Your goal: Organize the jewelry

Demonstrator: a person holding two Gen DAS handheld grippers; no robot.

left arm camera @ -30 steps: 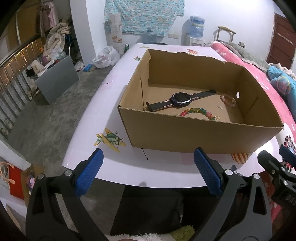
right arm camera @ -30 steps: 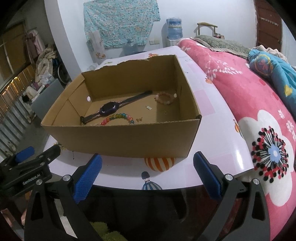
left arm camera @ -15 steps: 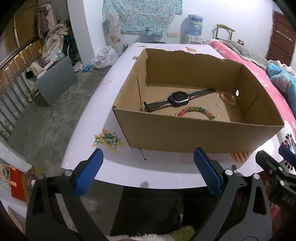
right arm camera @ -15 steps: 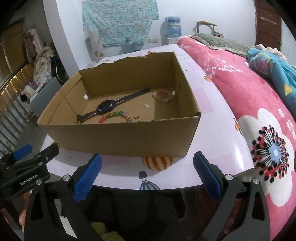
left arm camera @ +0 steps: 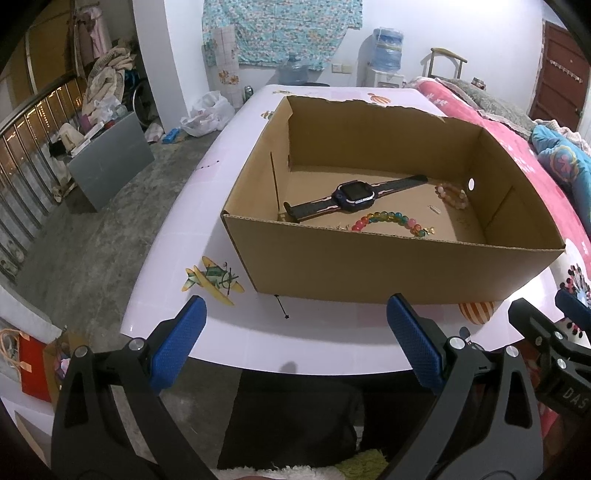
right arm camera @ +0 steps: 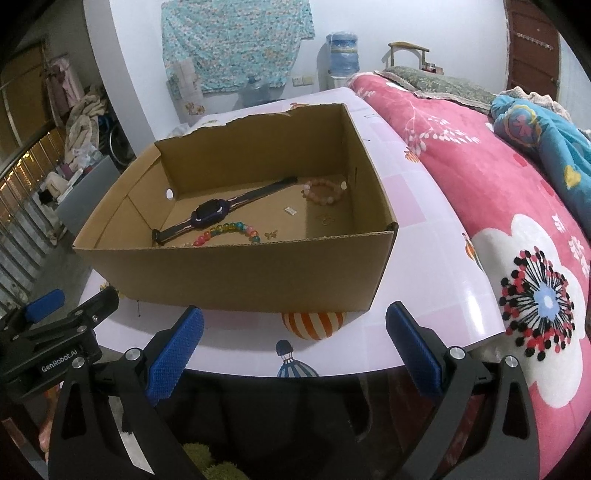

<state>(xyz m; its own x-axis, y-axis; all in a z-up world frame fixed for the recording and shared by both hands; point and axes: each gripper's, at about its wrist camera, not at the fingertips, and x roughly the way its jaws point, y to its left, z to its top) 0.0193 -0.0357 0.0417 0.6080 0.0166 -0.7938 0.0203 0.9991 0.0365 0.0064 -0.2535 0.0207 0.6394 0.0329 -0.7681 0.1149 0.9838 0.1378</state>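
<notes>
White tabletop [left arm camera: 166, 236] printed with cartoon planes and balloons carries an open cardboard box [left arm camera: 369, 266], with a pink floral blanket [right arm camera: 498, 192] at 3 o'clock. Inside the box lie a dark smartwatch [left arm camera: 354, 194], a rainbow bead bracelet [left arm camera: 388, 219] just beside it at 5 o'clock, and a pale pink bead bracelet [right arm camera: 323, 190] nearer the far corner. Left gripper [left arm camera: 295, 343] and right gripper [right arm camera: 295, 343] hover at the table's near edge, both spread wide and holding nothing

ahead: white table [left arm camera: 177, 254] with plane sticker [left arm camera: 212, 279] | right: pink blanket [right arm camera: 517, 206] | far ahead: water dispenser [left arm camera: 386, 55], patterned cloth [left arm camera: 280, 29] on wall | left: grey box [left arm camera: 110, 158]
</notes>
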